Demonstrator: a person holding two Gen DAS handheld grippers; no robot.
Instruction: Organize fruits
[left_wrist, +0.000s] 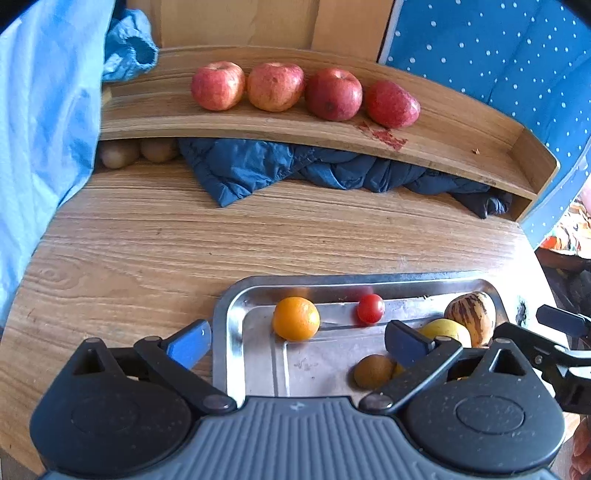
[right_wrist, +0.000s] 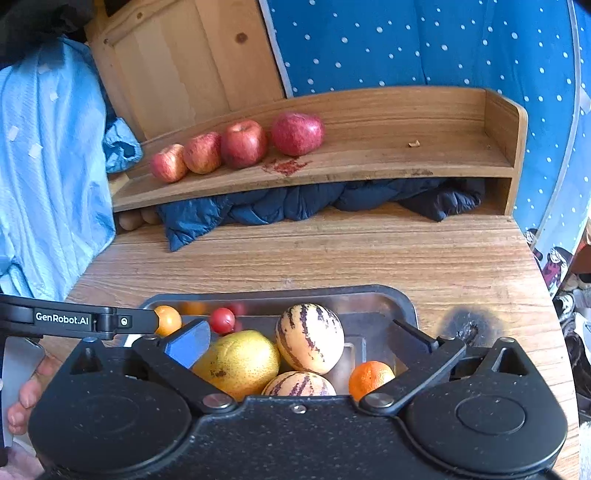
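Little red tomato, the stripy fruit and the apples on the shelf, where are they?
Tomato (left_wrist: 370, 308): left wrist view, middle of its round red skin.
Stripy fruit (right_wrist: 309, 339): right wrist view, middle of its striped side.
Apples (left_wrist: 218, 85): left wrist view, front of the leftmost apple on the shelf.

"GenRobot.AI" on left gripper (right_wrist: 177, 332)

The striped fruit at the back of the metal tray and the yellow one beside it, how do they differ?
The striped fruit is cream with dark purple streaks, while the yellow fruit is plain yellow with small brown speckles. The striped fruit stands egg-like on end; the yellow fruit lies on its side. The striped fruit sits nearer the tray's middle, the yellow fruit to its left. Both are of similar size, rest in the tray, and lie between the right gripper's open fingers, untouched.
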